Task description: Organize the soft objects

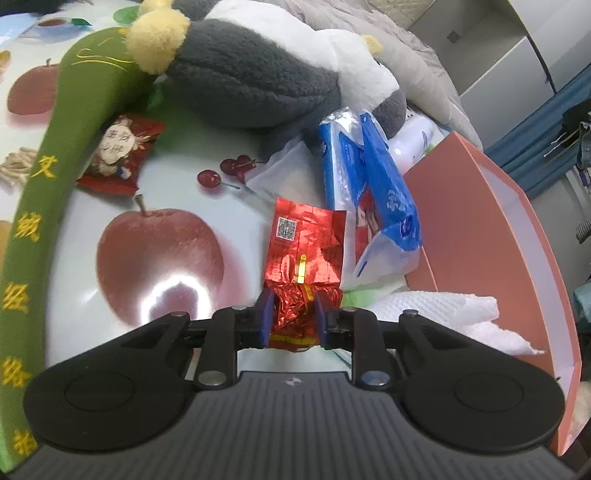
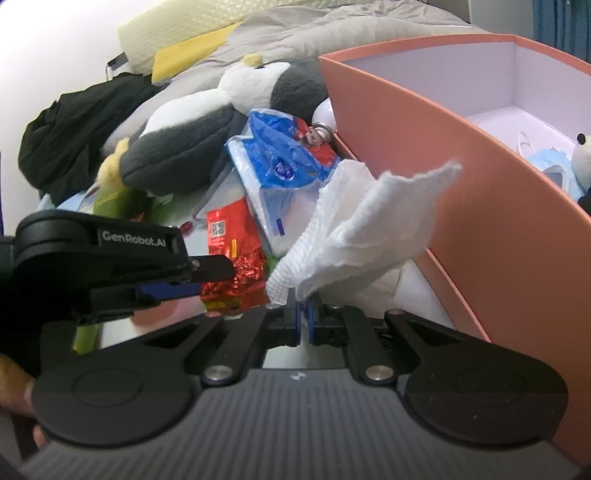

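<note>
I'm working over a glossy fruit-print tablecloth (image 1: 155, 258), with a bed's grey bedding (image 2: 295, 33) behind it. My left gripper (image 1: 293, 317) has its blue pads pressed on the crumpled lower end of a red foil packet (image 1: 306, 243); the packet's far end lies flat on the cloth. My right gripper (image 2: 304, 314) is pinched tight on a corner of a white paper towel (image 2: 369, 221), which fans upward just beside the wall of the pink box (image 2: 443, 177). Beyond the foil packet lies a blue tissue pack (image 1: 369, 184), then a grey-and-white plush toy (image 1: 258, 81). A green fabric roll (image 1: 40, 206) curves along the left.
</note>
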The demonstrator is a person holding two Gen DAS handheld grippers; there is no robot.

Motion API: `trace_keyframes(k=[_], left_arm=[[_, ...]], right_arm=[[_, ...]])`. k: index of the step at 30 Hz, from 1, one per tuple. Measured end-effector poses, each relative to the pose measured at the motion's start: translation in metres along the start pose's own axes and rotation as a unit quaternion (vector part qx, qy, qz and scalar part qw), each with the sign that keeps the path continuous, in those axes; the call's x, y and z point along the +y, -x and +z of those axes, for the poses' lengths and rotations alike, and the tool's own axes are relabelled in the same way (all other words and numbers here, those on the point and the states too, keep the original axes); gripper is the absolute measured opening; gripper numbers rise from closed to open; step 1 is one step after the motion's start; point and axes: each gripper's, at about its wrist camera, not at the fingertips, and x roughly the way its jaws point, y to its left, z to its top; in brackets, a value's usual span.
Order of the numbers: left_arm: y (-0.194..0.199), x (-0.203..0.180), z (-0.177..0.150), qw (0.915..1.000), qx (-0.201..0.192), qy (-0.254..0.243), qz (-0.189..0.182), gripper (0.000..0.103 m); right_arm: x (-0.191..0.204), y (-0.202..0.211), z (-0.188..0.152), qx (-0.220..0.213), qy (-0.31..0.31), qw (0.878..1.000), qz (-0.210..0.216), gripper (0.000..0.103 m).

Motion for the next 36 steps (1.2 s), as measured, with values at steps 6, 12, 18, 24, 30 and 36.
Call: trace_keyframes(k=[6,12,18,24,30,36], left_arm=[[0.023,0.011,-0.017,0.9999,0.001,0.0,0.011,0.021],[0.049,0.024,-0.036,0.9998,0.009,0.005,0.02,0.004],[0.065,0.026,-0.046,0.9999,0.005,0.006,0.008,0.005],[0.061,0.01,-0.036,0.9999,0.006,0.009,0.003,0.04],[0.048,-0.009,-0.031,0.9999,0.001,0.003,0.011,0.065],[0.034,-0.02,-0.032,0.9993,0.003,-0.01,0.036,0.07]], right_arm=[[-0.001,0.021,-0.014,0.012,0.01,1.0,0.017,0.007],[0.002,0.039,-0.034,0.033,0.021,0.998,0.045,0.007],[0.0,0.048,-0.047,0.054,0.017,0.997,0.056,0.023],[-0.003,0.07,-0.046,0.034,0.032,0.998,0.036,0.055],[-0.005,0.094,-0.046,0.028,0.062,0.997,0.018,0.055],[-0.01,0.1,-0.046,0.002,0.082,0.996,0.024,0.055]])
